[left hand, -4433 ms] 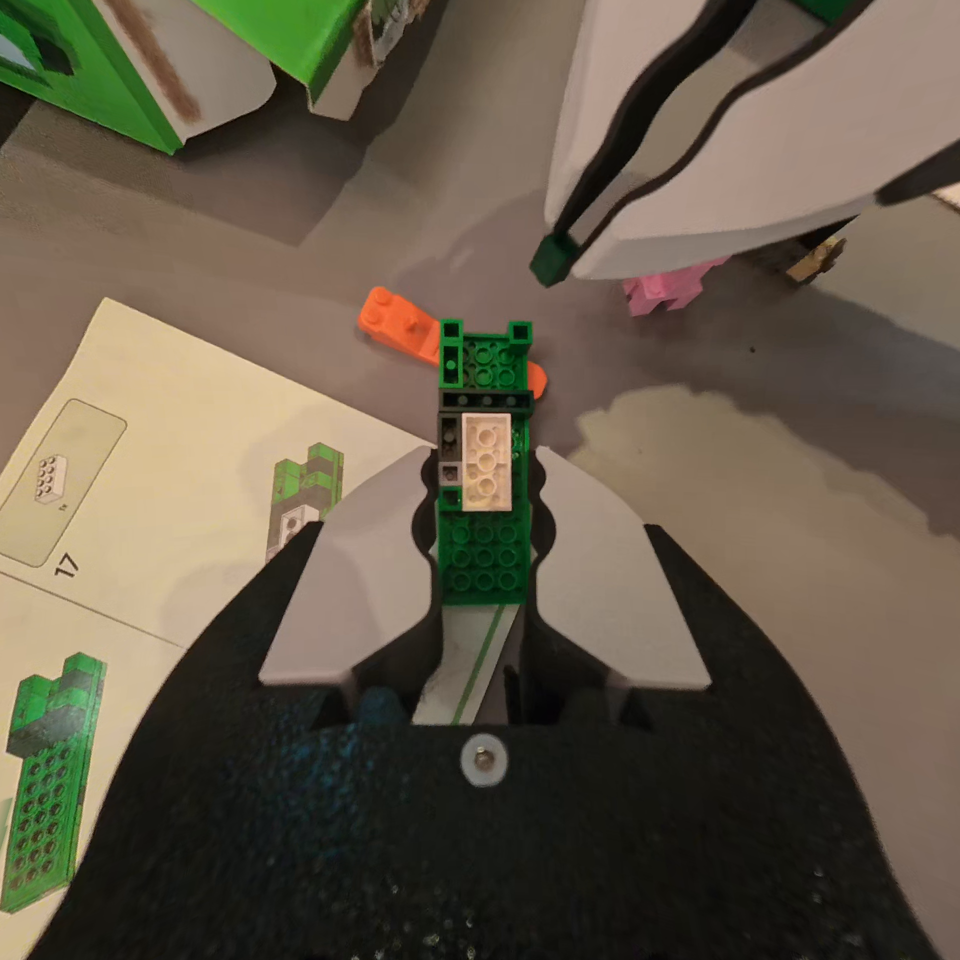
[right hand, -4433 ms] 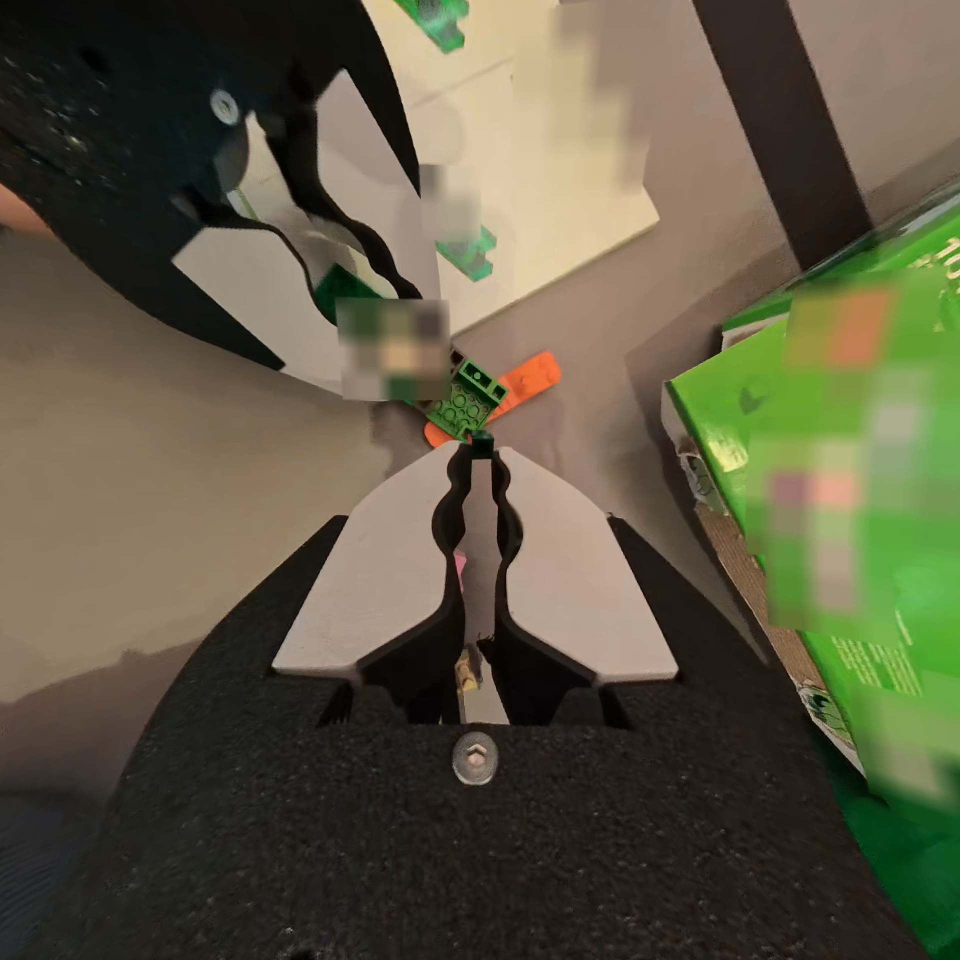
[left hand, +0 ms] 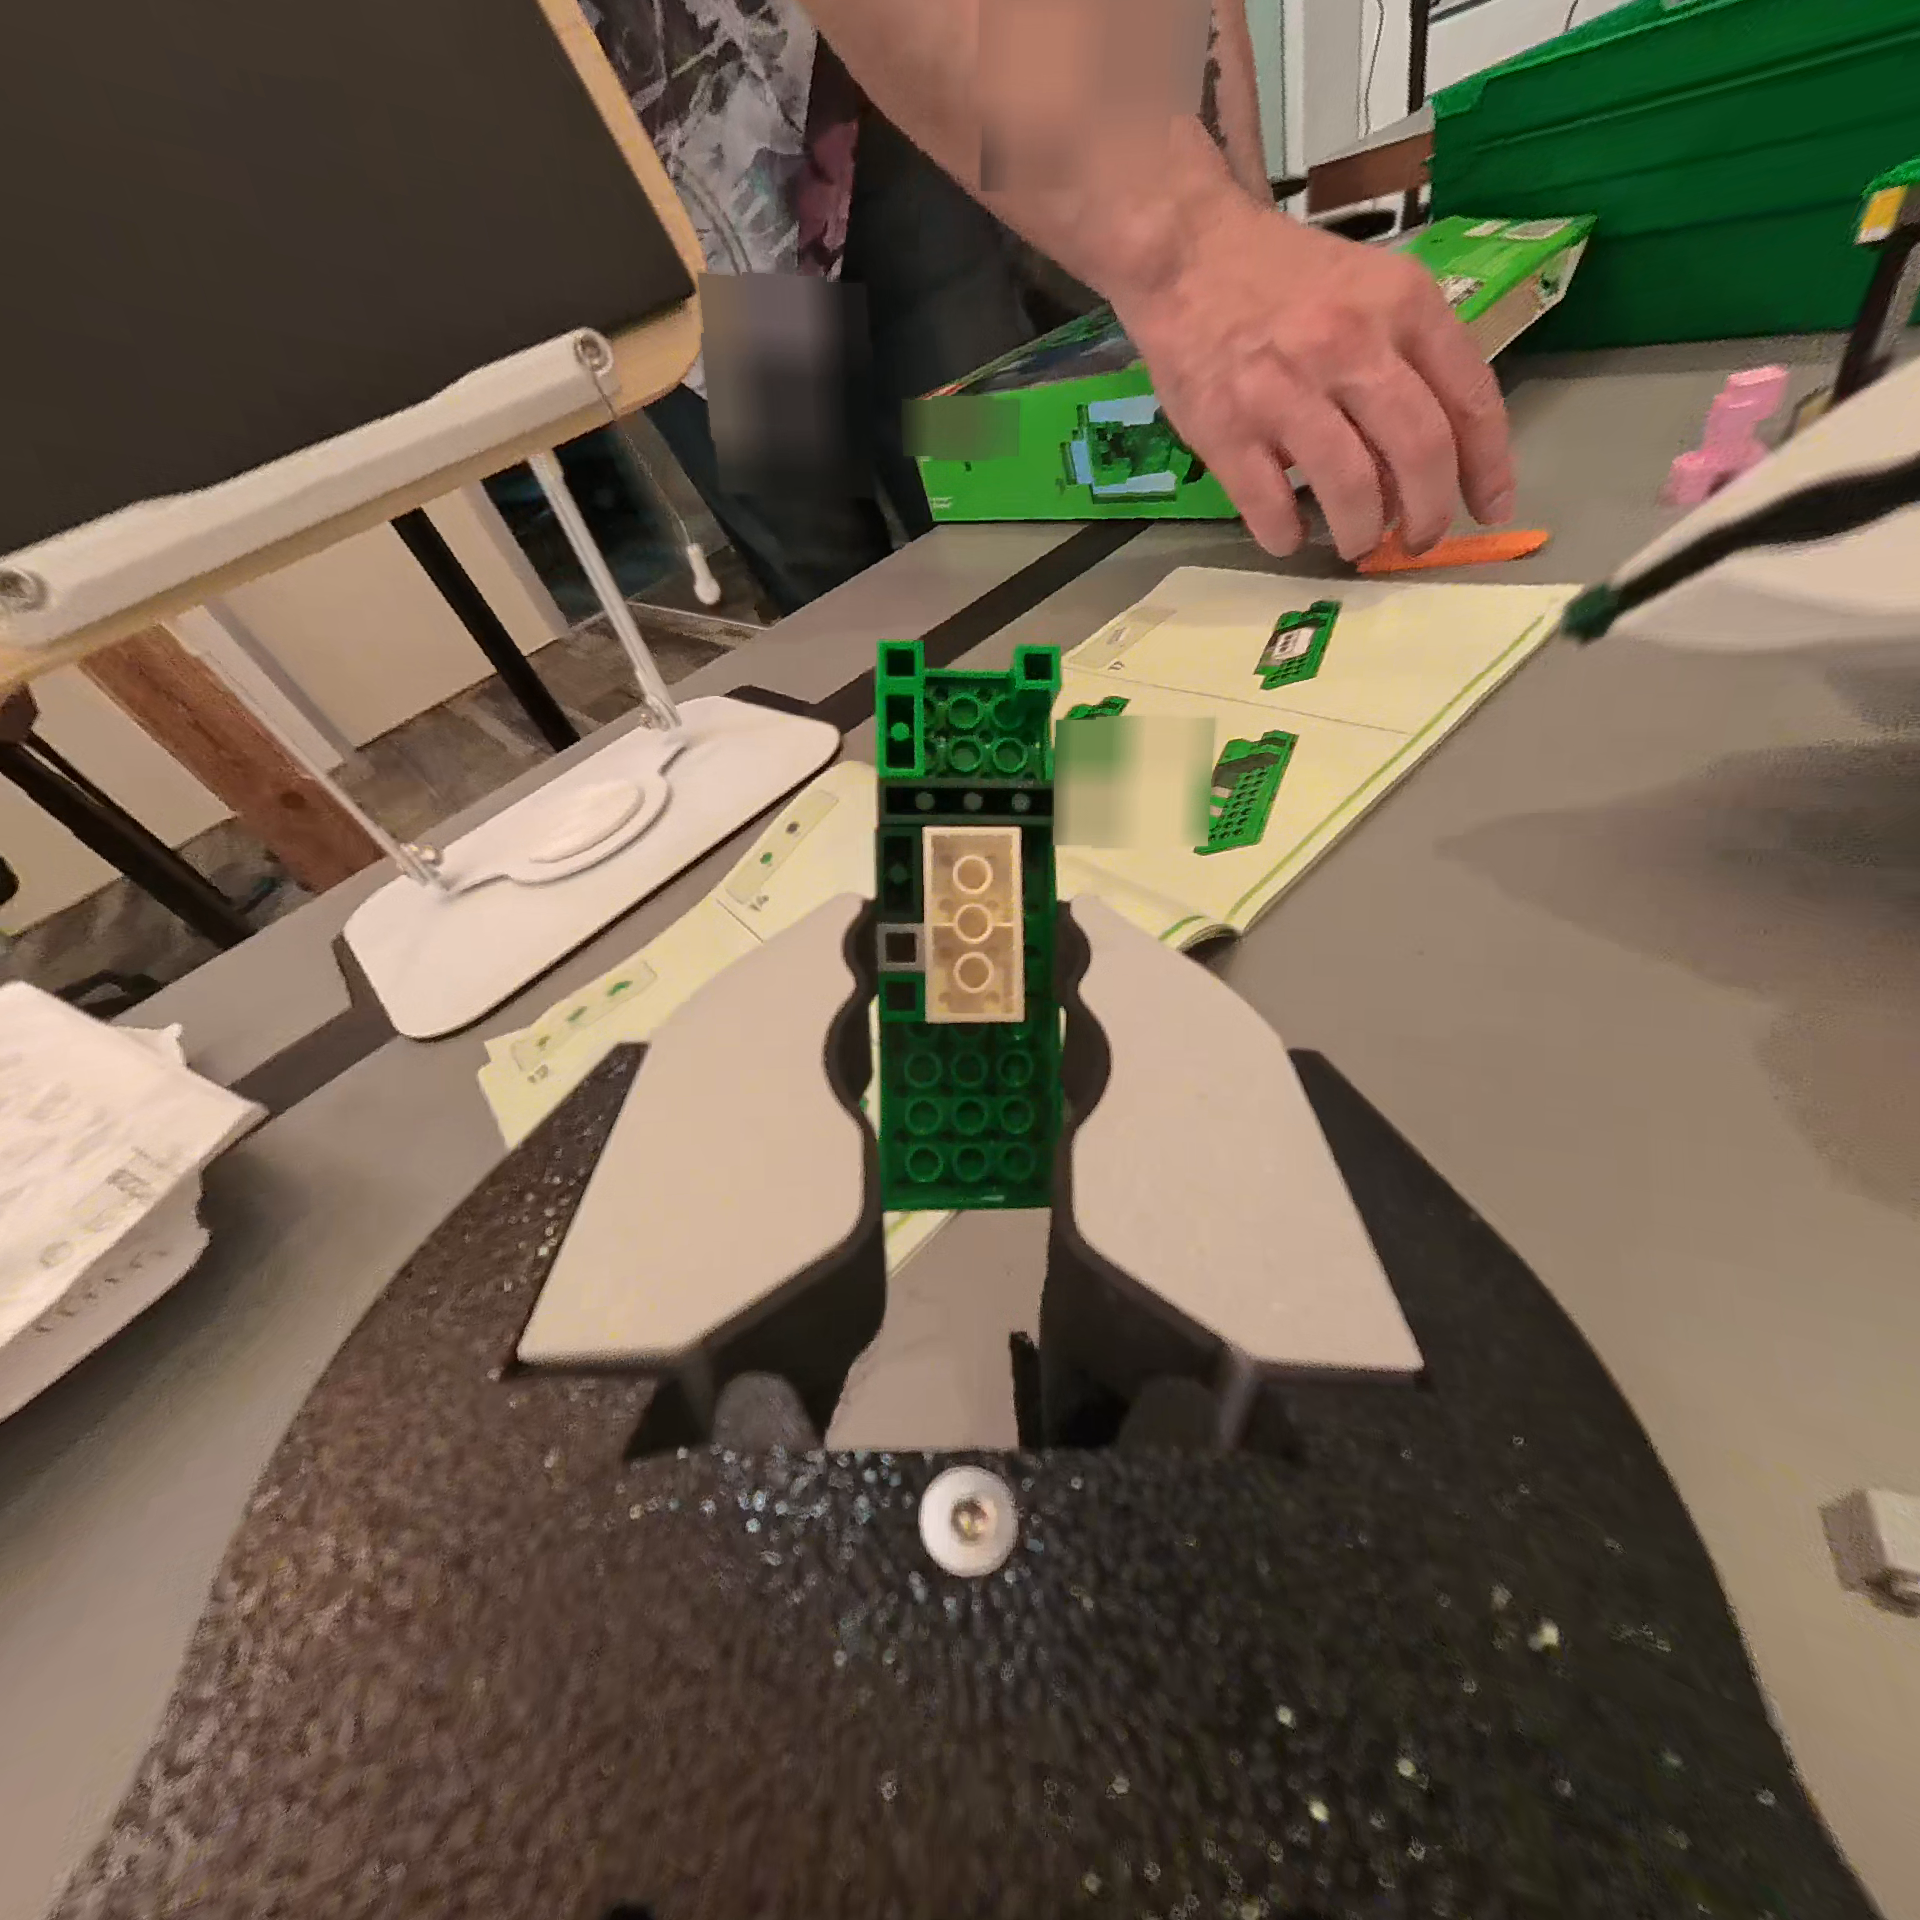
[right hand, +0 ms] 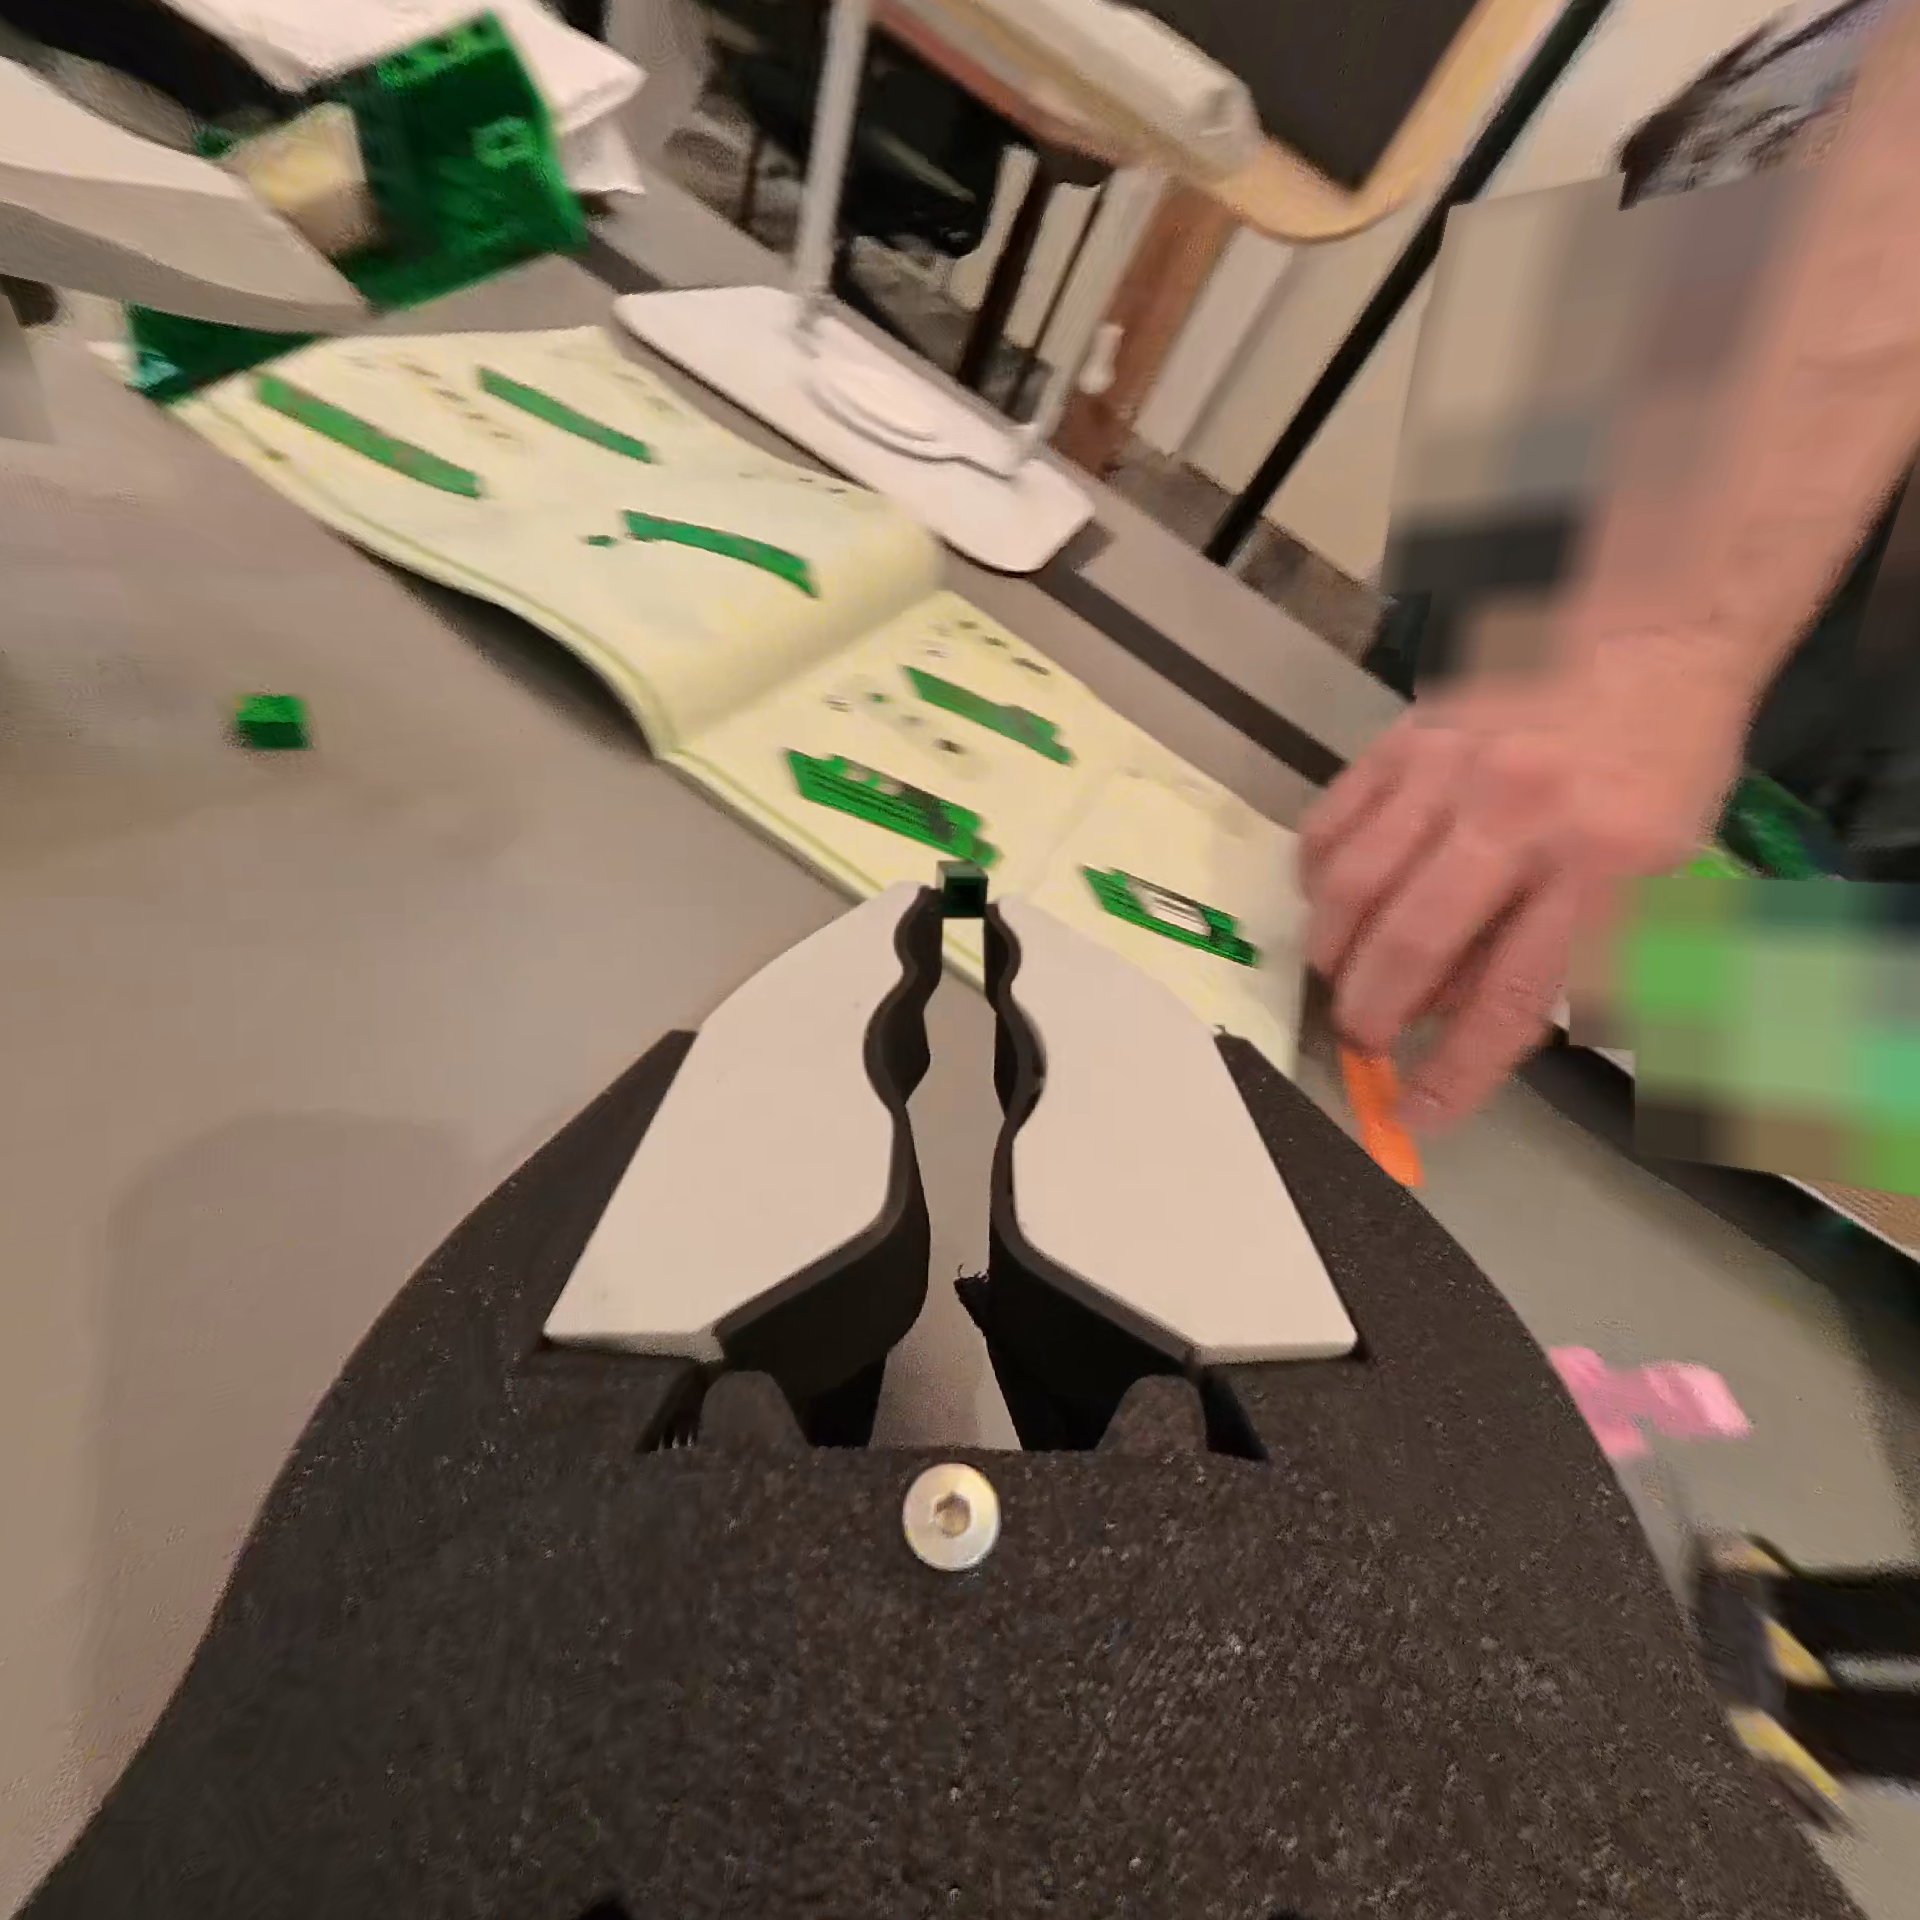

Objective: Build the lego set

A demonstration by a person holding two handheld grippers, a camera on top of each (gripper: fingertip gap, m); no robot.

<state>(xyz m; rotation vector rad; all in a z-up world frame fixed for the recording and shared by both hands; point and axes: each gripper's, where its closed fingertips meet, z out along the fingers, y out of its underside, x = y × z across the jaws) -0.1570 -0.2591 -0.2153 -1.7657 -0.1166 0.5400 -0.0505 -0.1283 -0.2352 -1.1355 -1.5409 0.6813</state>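
Our left gripper [left hand: 966, 997] clamps the green lego assembly [left hand: 968, 1101] upright between its fingers, above the grey table [left hand: 1558, 1039]; a tan brick [left hand: 974, 925] sits on it. Our right gripper [right hand: 961, 914] pinches a tiny dark green piece [right hand: 961, 891] at its tips, too small to identify. Beyond lies the open instruction booklet [right hand: 748, 623]. A person's blurred hand [right hand: 1486, 894] touches an orange tool [right hand: 1380, 1117], partly hidden.

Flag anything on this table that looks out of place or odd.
A bare hand reaches into the workspace by the orange tool beyond the instruction booklet. One loose green brick lies apart on the table. Nothing looks damaged.
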